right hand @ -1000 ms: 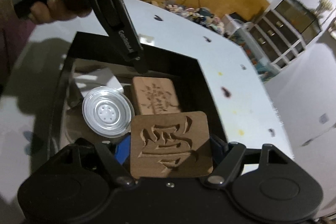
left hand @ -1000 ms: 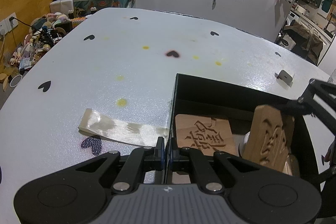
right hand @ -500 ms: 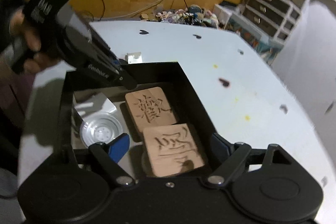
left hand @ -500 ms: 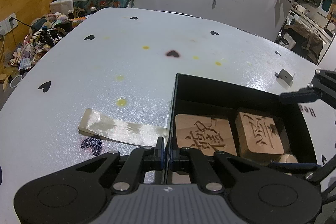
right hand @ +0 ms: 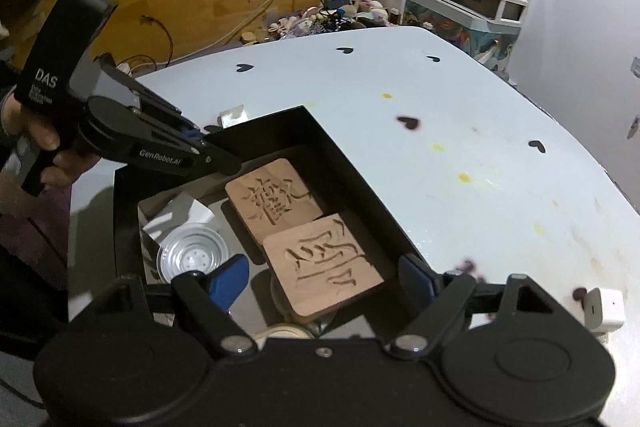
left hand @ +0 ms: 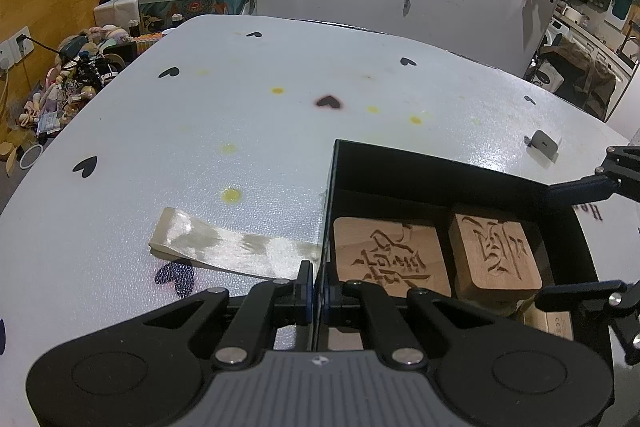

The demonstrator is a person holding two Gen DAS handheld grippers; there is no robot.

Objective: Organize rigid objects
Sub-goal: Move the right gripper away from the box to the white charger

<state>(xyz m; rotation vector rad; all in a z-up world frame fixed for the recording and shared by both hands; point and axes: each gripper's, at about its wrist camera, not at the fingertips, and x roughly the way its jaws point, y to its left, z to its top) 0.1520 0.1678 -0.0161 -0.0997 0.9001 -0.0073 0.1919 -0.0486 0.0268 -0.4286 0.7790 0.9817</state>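
Two carved wooden blocks are lying flat in the black box (right hand: 352,167), side by side against its wall — probably to be saving room. The second block (right hand: 322,265) is sitting just beside the first block (right hand: 276,197). The left gripper (left hand: 316,283) is clenching the box wall to steady it, while the right gripper (right hand: 322,277) is hanging spread and empty above the second block

We read "DAS" on the handle of the left gripper (right hand: 224,163), with smaller lines beneath it too fine to make out, and "GenRobot.AI" along its finger (right hand: 168,157). Two wooden blocks in the black box (right hand: 360,187) bear carved Chinese characters (we cannot name them): the far block (right hand: 276,203) and the near block (right hand: 324,267).
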